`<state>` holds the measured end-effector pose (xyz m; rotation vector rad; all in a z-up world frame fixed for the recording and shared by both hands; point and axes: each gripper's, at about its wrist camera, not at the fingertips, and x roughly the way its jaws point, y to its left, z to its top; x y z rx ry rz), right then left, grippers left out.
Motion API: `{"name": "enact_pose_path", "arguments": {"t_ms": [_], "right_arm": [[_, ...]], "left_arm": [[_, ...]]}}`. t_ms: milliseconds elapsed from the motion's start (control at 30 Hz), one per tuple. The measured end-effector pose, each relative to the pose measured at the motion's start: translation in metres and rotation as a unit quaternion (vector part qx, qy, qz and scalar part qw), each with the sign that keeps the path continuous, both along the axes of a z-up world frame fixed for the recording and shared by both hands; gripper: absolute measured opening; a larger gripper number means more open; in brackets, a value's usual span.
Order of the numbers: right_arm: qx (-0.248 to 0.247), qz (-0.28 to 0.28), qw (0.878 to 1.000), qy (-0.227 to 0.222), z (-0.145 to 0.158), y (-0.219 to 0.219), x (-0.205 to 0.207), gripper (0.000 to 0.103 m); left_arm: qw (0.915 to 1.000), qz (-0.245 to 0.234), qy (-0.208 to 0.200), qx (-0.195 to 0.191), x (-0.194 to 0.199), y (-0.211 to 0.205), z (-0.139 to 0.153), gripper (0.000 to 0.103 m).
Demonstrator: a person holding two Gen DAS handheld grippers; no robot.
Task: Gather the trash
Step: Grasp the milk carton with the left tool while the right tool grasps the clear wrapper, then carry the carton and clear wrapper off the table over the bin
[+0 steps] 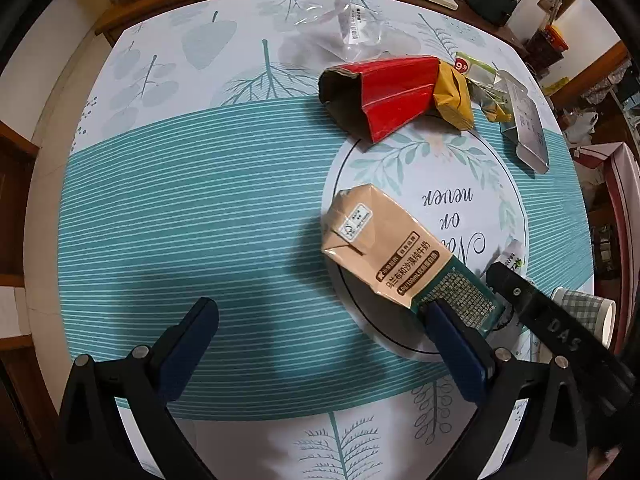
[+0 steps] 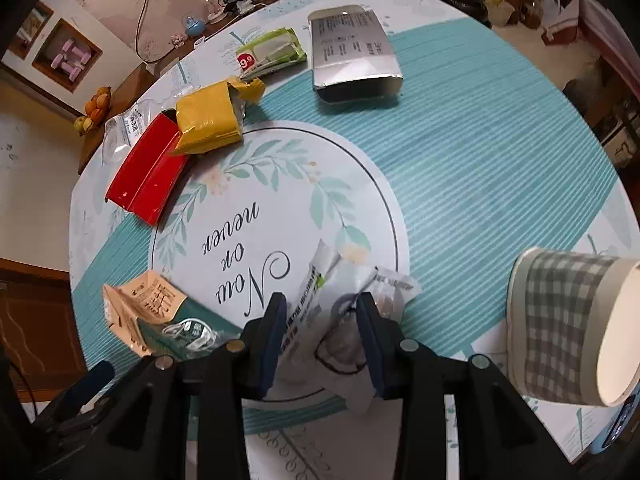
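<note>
the right claw (image 2: 322, 320) points down over a crumpled white wrapper (image 2: 320, 280) that lies on the table (image 2: 480, 128), on the near rim of the printed circle. its jaws are half spread w/ the wrapper between them; the pads seem not to press on it yet, but the crumpled film hides the contact so i am not fully sure. the left claw (image 1: 320, 340) is spread wide and holds nothing; its right finger (image 1: 456, 344) is at the green end of a tan milk carton (image 1: 384, 248) lying flat. to do this step well, i think the right claw should go lower until both pads are on each side of the thickest fold, then close slowly, bc thin film slips out easy. other trash is well apart at the far side: a red box (image 1: 384, 96), a yellow packet (image 2: 208, 120), a green wipes pack (image 2: 272, 52), a silver box (image 2: 352, 48) and a clear bag (image 1: 352, 20). a checked paper cup (image 2: 560, 328) lies on its side near the right table edge, so lifting straight up is safer than swinging right. the middle of the table has open room. the two claws are near each other, so move one at a time.
</note>
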<state>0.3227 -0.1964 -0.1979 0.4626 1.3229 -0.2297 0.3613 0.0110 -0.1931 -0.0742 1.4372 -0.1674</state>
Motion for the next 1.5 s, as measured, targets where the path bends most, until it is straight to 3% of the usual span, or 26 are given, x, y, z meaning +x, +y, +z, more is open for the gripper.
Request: {"name": "enact_pose_path", "arguments": {"t_ms": [133,367,533,700,900,1000,1133,1500], "right_arm": [[-0.027,0.034,0.999,0.001,-0.001,0.014,0.005,0.029],[-0.004,0.092,0.996,-0.018,0.002,0.036,0.001,0.02],[-0.009,0.151,0.988,-0.031,0.008,0.067,-0.008,0.018],[0.0,0.174,0.984,-0.039,0.012,0.085,-0.017,0.016],[0.007,0.14,0.99,-0.034,0.008,0.074,-0.034,0.016],[0.007,0.127,0.991,-0.031,0.007,0.066,-0.039,0.015],[0.007,0.112,0.993,-0.033,0.01,0.054,-0.049,0.015],[0.019,0.109,0.993,-0.041,0.016,0.044,-0.081,0.012]], "left_arm": [[0.9996,0.013,0.008,-0.023,0.001,0.005,0.003,0.103],[0.9977,0.034,0.017,-0.056,0.007,0.012,0.01,0.102],[0.9979,0.035,0.019,-0.05,0.006,0.011,0.011,0.102],[0.9981,0.037,0.034,-0.035,0.01,0.005,0.0,0.102],[0.9961,0.056,0.056,-0.039,0.006,0.018,-0.014,0.08],[0.9967,0.038,0.069,-0.019,0.003,0.016,-0.025,0.066],[0.999,-0.01,0.044,0.006,-0.009,0.003,-0.026,0.041],[0.9985,-0.048,0.022,0.017,-0.071,-0.01,-0.026,0.039]]}}
